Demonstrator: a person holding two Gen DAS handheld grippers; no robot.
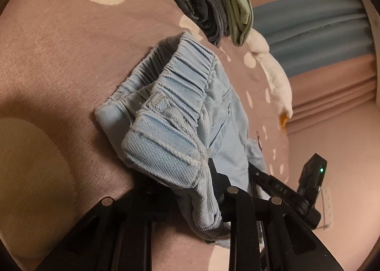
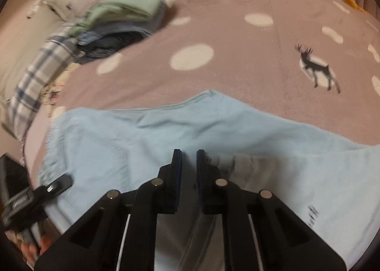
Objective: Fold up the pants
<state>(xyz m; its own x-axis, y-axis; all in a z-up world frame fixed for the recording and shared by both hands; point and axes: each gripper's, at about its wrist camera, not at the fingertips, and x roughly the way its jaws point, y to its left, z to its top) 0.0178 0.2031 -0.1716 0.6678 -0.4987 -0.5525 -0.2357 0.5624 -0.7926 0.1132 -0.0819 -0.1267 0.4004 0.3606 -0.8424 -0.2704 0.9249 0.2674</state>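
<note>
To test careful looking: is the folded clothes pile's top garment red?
No, the top garment on the pile of folded clothes is pale green.

A home bedroom. A mauve bedspread (image 2: 237, 76) printed with pale dots and a deer (image 2: 317, 69) covers a bed. On the bedspread sits a stack of folded clothes (image 2: 123, 21); a white plush toy (image 1: 275, 76) lies along its far edge, and curtains (image 1: 308, 24) hang beyond that edge.

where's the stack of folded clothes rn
Left wrist view: the folded stack sits top centre on the spotted bedspread, beyond the light blue pants, beside the white plush toy.
</note>
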